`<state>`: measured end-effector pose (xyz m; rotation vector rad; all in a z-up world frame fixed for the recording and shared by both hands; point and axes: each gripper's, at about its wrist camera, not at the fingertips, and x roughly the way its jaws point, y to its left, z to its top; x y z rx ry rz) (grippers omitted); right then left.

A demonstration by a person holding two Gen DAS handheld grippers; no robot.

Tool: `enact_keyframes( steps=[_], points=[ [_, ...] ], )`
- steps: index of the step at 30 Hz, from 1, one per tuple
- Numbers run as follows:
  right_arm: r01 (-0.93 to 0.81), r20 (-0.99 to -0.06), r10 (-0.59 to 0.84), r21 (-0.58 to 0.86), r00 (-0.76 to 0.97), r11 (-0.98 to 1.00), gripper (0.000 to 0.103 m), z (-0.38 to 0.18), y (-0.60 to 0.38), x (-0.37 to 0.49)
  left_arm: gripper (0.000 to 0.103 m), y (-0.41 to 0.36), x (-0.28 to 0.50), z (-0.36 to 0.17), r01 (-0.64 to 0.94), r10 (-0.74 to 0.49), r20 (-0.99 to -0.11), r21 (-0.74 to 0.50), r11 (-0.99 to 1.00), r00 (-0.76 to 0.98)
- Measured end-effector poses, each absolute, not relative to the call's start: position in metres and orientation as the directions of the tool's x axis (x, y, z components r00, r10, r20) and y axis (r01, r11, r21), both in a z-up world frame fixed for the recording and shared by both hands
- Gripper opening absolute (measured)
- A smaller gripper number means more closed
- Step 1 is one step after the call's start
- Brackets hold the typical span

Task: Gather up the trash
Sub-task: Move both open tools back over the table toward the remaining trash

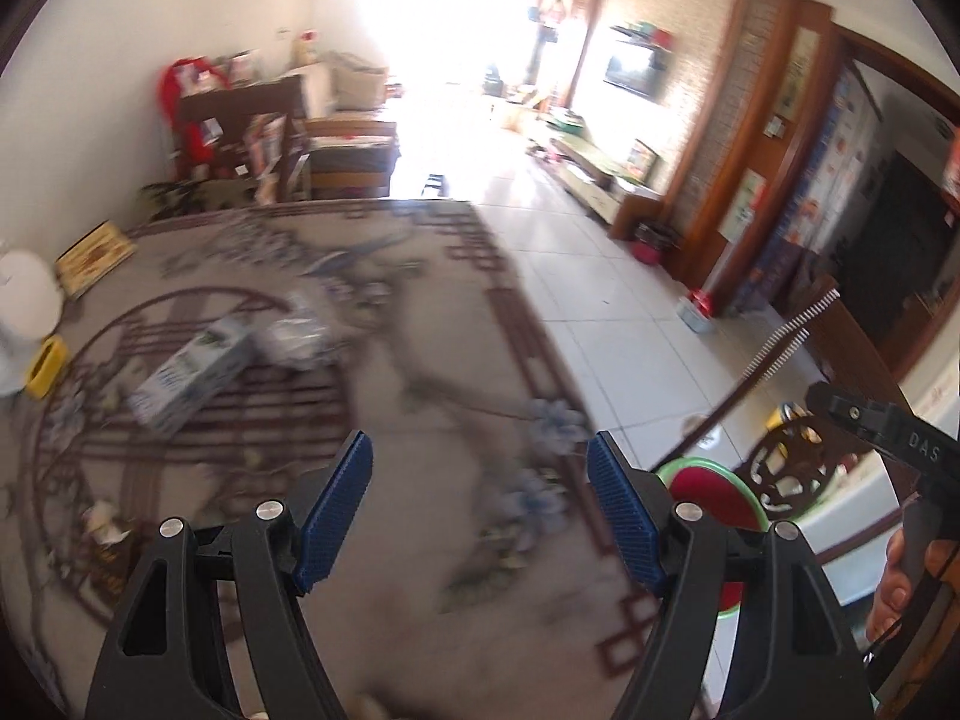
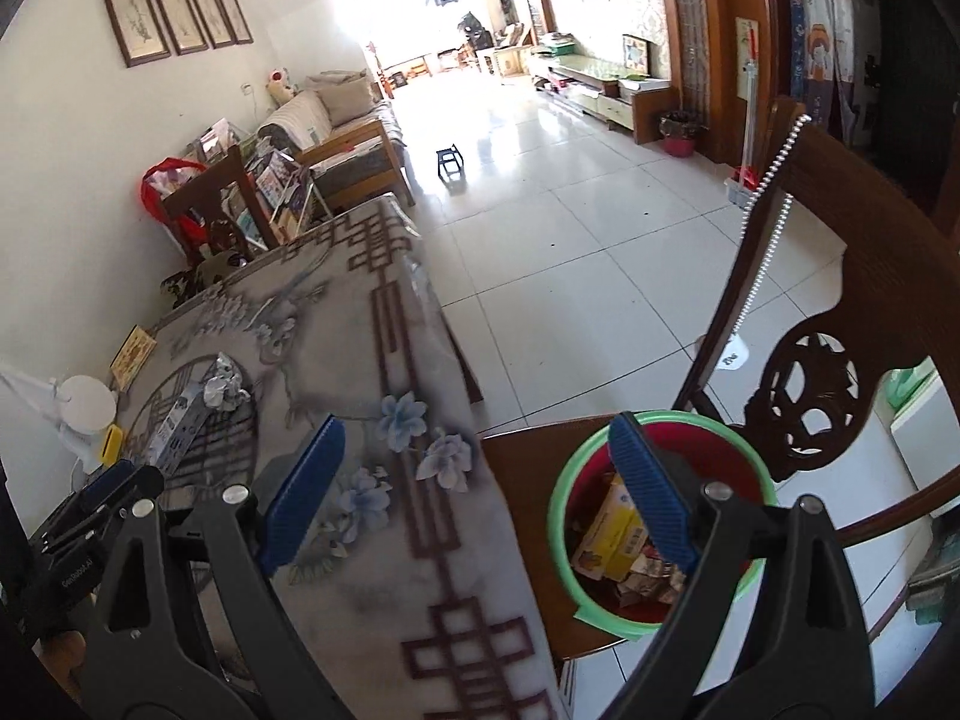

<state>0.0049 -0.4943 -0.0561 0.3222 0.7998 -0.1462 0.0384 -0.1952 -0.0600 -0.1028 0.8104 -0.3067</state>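
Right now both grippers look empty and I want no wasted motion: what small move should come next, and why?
Probably send the left gripper forward and left across the table toward the long box beside the crumpled foil. Both grippers stand open with nothing between the pads, the bin on the chair already holds rubbish, and those two pieces still lie on the cloth.

Left wrist view: angled down, close over counter near its right edge. Right wrist view: angled down, beyond that edge, above bin on chair. Shared: counter, bin, chair, room beyond.
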Motion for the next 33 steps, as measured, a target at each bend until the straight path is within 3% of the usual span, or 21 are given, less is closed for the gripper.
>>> enact_keyframes(
  steps=[20,26,33],
  points=[
    [0.047,-0.773,0.110,0.178,0.625,0.983,0.088,-0.067,-0.292,0.045,0.071,0.040,0.040,-0.073,-0.027,-0.083,-0.704,-0.144,0.989,0.705],
    [-0.040,-0.833,0.172,0.177,0.526,0.983,0.089,-0.094,-0.239,0.044,0.071,0.078,0.048,-0.086,-0.047,-0.088,-0.722,-0.164,0.985,0.687],
    [-0.166,-0.946,0.194,0.154,0.259,0.974,0.089,-0.167,-0.185,0.008,0.071,0.093,0.057,-0.102,-0.019,-0.122,-0.744,-0.178,0.984,0.657]
  ],
)
